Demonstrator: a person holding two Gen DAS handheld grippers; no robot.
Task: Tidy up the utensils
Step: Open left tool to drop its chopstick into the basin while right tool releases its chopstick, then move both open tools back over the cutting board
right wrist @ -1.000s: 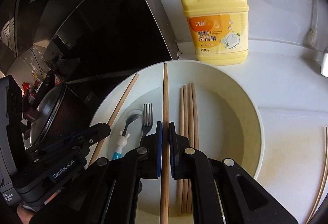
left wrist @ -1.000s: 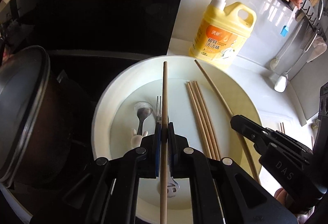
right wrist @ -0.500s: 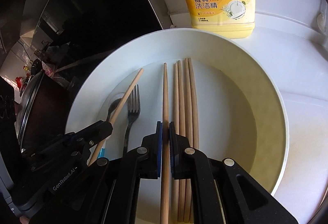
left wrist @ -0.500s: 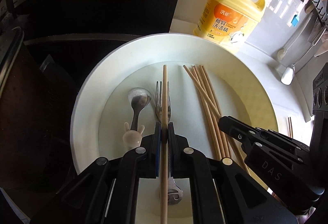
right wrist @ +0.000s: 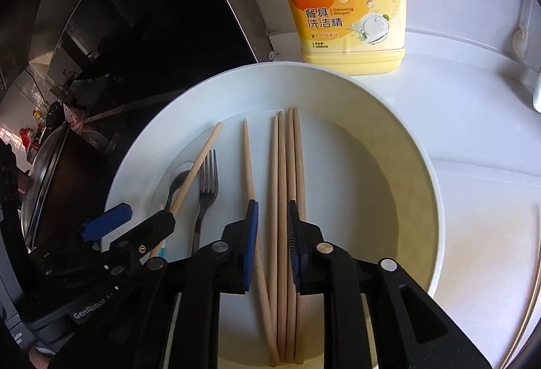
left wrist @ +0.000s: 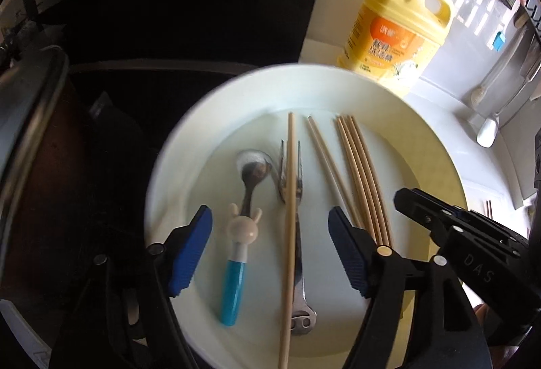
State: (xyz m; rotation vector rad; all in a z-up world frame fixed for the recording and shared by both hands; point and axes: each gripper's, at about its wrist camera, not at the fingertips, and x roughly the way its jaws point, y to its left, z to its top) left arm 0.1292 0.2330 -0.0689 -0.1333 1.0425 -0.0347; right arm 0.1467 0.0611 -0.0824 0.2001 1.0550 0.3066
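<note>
Left wrist view: the left hand-held gripper has its blue pads spread wide and its jaws are opening; nothing is pressed between them. A loose chopstick lies between the pads, running from 12 to 6 o'clock across the fork in the white plate. At 9 o'clock of the fork is a spoon with a blue, rabbit-topped handle. A single chopstick sits at 1 o'clock, and a bundle of chopsticks lies further toward 3 o'clock. The right hand-held gripper enters at 4 o'clock, marked "DAS". A yellow bottle stands on the white desk at 1 o'clock.

Right wrist view: the right hand-held gripper is only slightly parted and its jaws are opening. Two sticks of the bundle run between the pads, which do not seem to press on them. The left unit at 8 o'clock reads "GenRobot". The bottle label reads "洗洁精", "餐具" and "1000mL".

The chopsticks look light, stiff and smooth, so they would likely roll or slip; a pinch near mid-length should balance them best. The metal fork looks heavier and slick; its handle seems the place to grip.
</note>
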